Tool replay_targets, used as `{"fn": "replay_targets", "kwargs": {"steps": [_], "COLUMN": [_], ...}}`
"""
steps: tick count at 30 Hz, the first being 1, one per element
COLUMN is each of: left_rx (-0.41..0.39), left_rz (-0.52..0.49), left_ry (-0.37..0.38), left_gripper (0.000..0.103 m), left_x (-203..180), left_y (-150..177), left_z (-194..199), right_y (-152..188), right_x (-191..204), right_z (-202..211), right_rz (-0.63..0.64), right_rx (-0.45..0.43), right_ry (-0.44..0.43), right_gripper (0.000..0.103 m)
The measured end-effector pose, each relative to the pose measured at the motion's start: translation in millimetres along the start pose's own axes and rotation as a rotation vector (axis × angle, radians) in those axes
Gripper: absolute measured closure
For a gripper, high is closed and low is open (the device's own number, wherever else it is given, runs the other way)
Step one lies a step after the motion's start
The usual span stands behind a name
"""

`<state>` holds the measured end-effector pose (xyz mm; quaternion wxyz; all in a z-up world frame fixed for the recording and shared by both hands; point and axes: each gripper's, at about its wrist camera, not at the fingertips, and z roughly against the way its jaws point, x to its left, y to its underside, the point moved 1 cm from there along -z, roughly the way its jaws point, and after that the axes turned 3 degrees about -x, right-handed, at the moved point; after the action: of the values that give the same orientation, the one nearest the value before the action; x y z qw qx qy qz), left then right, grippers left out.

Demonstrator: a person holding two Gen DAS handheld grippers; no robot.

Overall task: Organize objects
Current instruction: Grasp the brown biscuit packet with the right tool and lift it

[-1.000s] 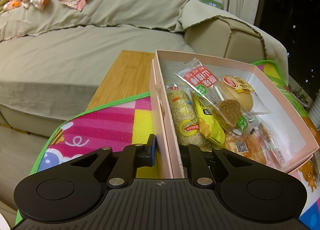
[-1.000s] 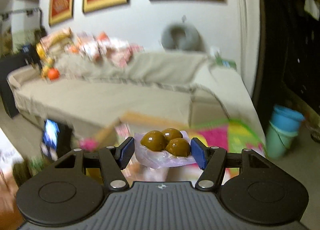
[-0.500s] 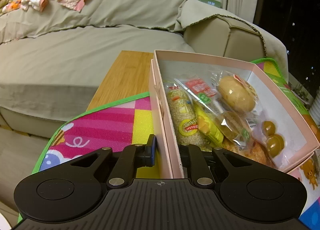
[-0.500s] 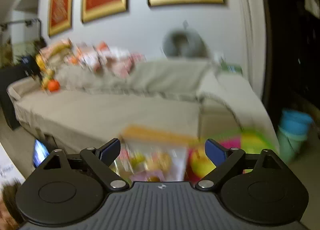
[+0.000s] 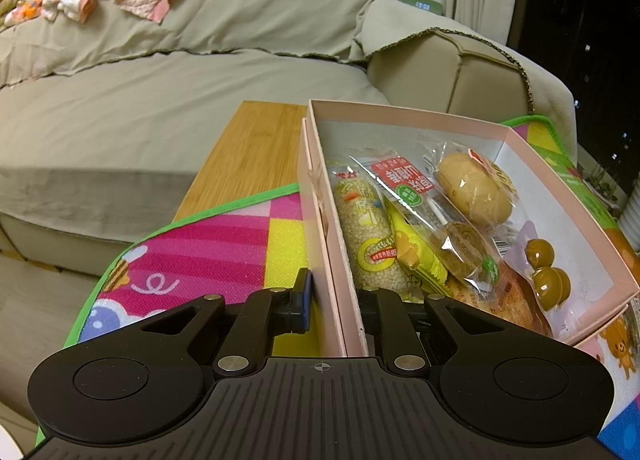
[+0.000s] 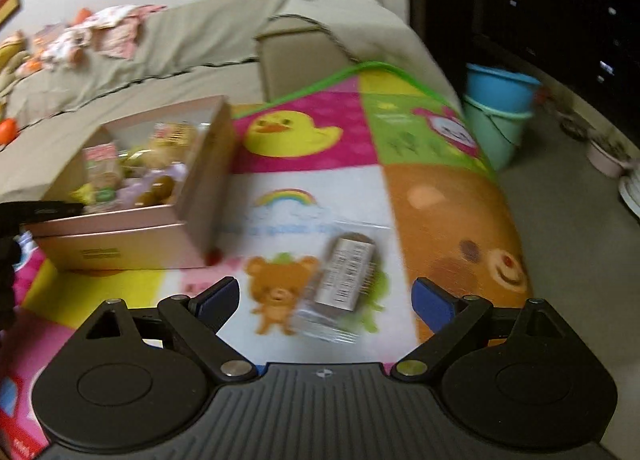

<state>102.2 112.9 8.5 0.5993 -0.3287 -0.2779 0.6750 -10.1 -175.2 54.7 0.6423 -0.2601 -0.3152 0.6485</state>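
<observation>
One snack packet (image 6: 340, 284) below the right gripper (image 6: 326, 296) is motion-blurred, label unreadable.

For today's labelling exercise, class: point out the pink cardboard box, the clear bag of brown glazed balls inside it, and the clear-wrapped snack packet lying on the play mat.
Pink cardboard box (image 5: 414, 115): left wrist view, far rim.
Clear bag of brown glazed balls (image 5: 546, 280): left wrist view, lower ball.
Clear-wrapped snack packet (image 6: 346, 272): right wrist view, white label.

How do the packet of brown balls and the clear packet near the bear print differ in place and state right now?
The packet of brown balls lies inside the pink box among other snacks; the clear packet lies alone on the play mat, outside the box. The clear packet sits ahead of the open right gripper; the balls have no gripper near them. Both are transparent wrappers, neither held.
</observation>
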Motion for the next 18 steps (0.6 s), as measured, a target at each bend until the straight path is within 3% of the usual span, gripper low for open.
{"fn": "replay_targets", "kwargs": {"steps": [8, 13, 18], "left_rx": [0.0, 0.0, 0.0], "left_rz": [0.0, -0.001, 0.0], "left_ry": [0.0, 0.001, 0.0], "left_gripper": [0.088, 0.088, 0.088], "left_x": [0.0, -0.1, -0.2], "left_y": [-0.1, -0.2, -0.3], "left_z": [0.1, 0.1, 0.1], "right_y": [-1.3, -6.0, -8.7], "right_x": [-6.0, 4.5, 12.8], "right_z": [-20.2, -43.0, -53.8], "right_rz": [-0.015, 0.016, 0.05], "right_rx": [0.019, 0.044, 0.048], "right_ry": [0.024, 0.021, 0.032], "right_gripper": [0.01, 0.03, 0.039]}}
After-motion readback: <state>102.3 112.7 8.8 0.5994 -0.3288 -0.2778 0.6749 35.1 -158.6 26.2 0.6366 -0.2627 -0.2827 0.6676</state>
